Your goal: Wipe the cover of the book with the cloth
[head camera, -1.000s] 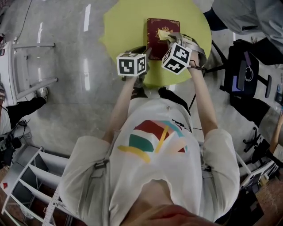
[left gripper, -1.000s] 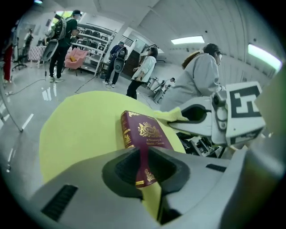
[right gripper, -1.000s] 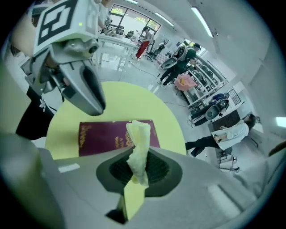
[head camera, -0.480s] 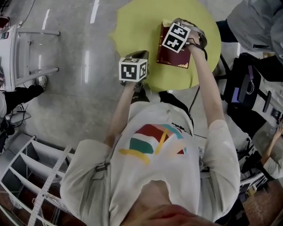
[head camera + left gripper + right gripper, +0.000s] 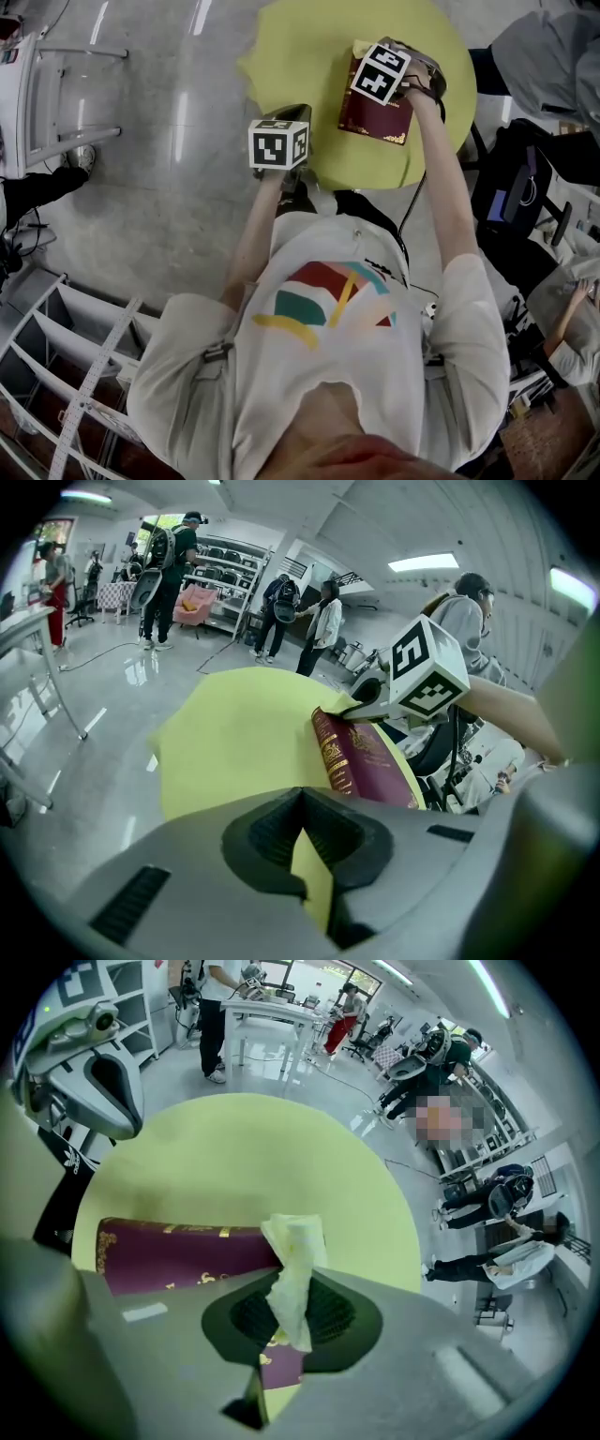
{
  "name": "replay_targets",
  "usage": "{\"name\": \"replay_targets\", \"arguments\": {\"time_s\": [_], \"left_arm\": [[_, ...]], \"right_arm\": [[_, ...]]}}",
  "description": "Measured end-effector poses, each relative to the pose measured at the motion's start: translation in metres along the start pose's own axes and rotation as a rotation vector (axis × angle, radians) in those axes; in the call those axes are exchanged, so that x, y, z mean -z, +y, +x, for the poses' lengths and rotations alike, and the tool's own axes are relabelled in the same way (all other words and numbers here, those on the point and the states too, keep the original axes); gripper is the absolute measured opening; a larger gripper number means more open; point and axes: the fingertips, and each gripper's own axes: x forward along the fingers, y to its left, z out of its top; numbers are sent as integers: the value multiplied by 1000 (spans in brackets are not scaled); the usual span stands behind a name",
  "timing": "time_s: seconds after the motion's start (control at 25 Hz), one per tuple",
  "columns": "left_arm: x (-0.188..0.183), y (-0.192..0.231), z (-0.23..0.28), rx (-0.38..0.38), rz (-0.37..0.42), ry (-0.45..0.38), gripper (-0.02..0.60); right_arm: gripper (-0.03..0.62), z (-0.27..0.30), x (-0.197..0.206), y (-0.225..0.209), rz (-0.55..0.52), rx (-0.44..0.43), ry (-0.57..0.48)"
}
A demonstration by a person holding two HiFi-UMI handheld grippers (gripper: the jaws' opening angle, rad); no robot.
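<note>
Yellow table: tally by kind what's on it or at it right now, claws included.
book: 1
cloth: 1
claws: 2 (left claw shut, empty; right claw shut on the cloth)
Total: 4

Bright, even indoor light here, coming from long ceiling strips (image 5: 427, 562). The glossy floor (image 5: 178, 122) throws them back as white streaks. The head view looks a bit washed out, and its bottom edge is just soft blur. Both gripper views are heavy fisheye, with black corners and lines bending near the rim. The left tool (image 5: 302, 792) and the right tool (image 5: 292, 1283) go mushy right up at the lens.
</note>
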Motion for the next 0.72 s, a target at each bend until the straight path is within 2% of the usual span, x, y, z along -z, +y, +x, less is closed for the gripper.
{"name": "replay_targets", "arguments": {"time_s": [0.32, 0.72], "left_arm": [[-7, 2, 1, 3, 18, -4, 15], [-13, 0, 1, 15, 20, -17, 15]], "right_arm": [[29, -19, -2, 55, -11, -99, -21], [30, -52, 5, 151, -18, -188, -42]]}}
